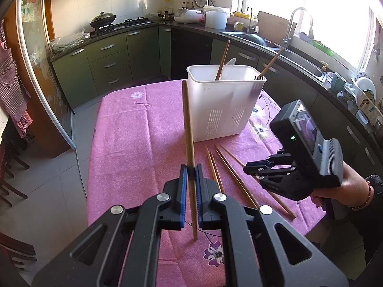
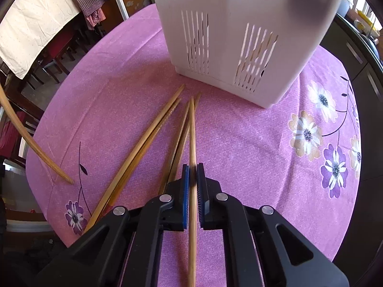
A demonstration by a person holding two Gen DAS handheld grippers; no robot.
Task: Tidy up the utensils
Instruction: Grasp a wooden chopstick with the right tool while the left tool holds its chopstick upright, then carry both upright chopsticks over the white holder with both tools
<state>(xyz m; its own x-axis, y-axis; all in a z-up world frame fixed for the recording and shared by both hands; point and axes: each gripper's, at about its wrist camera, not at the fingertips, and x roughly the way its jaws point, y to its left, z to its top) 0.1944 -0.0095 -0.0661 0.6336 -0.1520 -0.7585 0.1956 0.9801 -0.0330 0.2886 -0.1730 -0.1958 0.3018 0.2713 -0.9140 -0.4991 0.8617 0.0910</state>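
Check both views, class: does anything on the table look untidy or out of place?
Yes: four chopsticks lie crisscrossed on the pink tablecloth in front of the white utensil holder, not in it. Nothing looks spilled or broken.

I see a pink flowered tablecloth [image 1: 134,129] filling the middle. Behind it, green cabinets [image 1: 107,59] run under a dark counter. On that counter, left of the cloth, sits a lidded wok [image 1: 103,19]; farther right, a white rice cooker [image 1: 188,14], then a sink tap [image 1: 290,27]. A checked apron, I think, hangs far left [image 1: 10,76].
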